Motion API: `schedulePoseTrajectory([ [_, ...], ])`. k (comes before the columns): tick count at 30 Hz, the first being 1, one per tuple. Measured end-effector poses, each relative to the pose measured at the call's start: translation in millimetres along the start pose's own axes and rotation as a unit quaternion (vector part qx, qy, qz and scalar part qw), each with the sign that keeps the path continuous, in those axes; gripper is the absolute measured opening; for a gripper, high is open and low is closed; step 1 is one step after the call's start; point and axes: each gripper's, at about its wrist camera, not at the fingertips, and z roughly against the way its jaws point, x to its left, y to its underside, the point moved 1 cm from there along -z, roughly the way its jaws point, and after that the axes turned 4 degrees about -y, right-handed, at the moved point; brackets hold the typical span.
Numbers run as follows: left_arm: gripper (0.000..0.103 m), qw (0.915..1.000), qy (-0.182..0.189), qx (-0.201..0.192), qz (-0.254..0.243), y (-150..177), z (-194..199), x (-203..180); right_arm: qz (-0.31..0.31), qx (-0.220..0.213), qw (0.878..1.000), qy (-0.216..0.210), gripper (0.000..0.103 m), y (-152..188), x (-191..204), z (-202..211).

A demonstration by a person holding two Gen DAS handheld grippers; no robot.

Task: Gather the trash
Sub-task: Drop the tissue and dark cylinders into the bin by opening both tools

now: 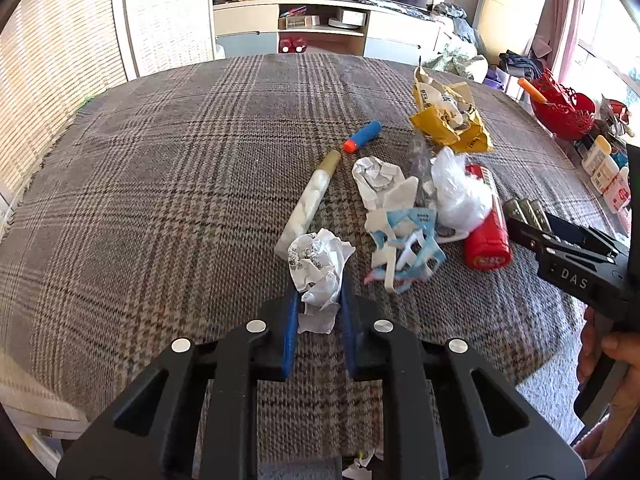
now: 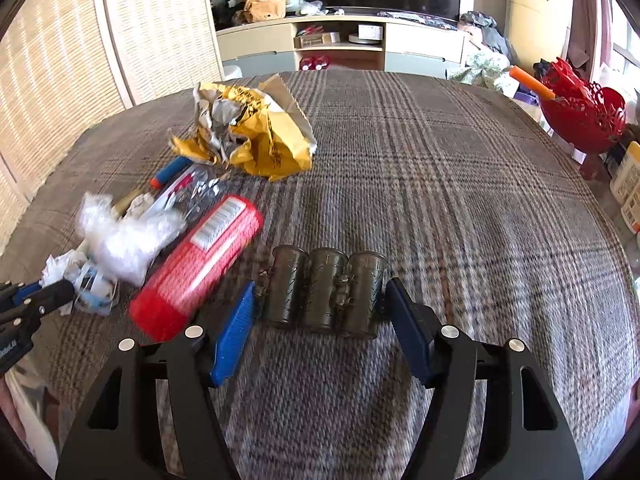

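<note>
My left gripper [image 1: 319, 294] is shut on a crumpled white receipt ball [image 1: 320, 264], its blue pads pressing on both sides of the ball just above the plaid cloth. My right gripper [image 2: 320, 300] stands open around three joined dark cylinders [image 2: 326, 288]. Its blue pads sit close beside the two outer cylinders, and no squeeze shows. The cylinders lie flat on the cloth. Between the grippers lies a trash pile: a red tube [image 2: 200, 264], a white plastic bag [image 1: 460, 192], torn blue-white packaging [image 1: 404, 248], another paper wad [image 1: 376, 176] and a crumpled yellow mailer [image 2: 256, 132].
A white tube with a gold cap [image 1: 310, 196] and a blue foam dart [image 1: 362, 136] lie beyond the receipt ball. A red lattice basket [image 2: 584, 112] and small bottles [image 1: 604, 168] stand at the table's right edge. A hand [image 1: 616, 360] holds the right gripper's handle.
</note>
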Motion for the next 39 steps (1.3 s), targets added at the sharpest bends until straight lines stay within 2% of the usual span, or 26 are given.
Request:
schedulePoseTrajectory([
  [10,0.015,1.0,0.006,0.001,0.005,31,32,-2,-0.007,0.018,1.0,-0.022,0.067,39,5,35],
  [20,0.015,0.9995,0.03,0.002,0.006,83,72,-22,-0.015,0.037,0.998,-0.046,0.067,86,14,74],
  [27,0.015,0.9984,0.043,0.036,0.004,132,75,-34,-0.028,0.065,0.996,-0.057,0.067,124,16,83],
  [39,0.015,0.9915,0.06,0.115,-0.006,200,37,-54,-0.052,0.125,0.989,-0.064,0.067,181,16,59],
])
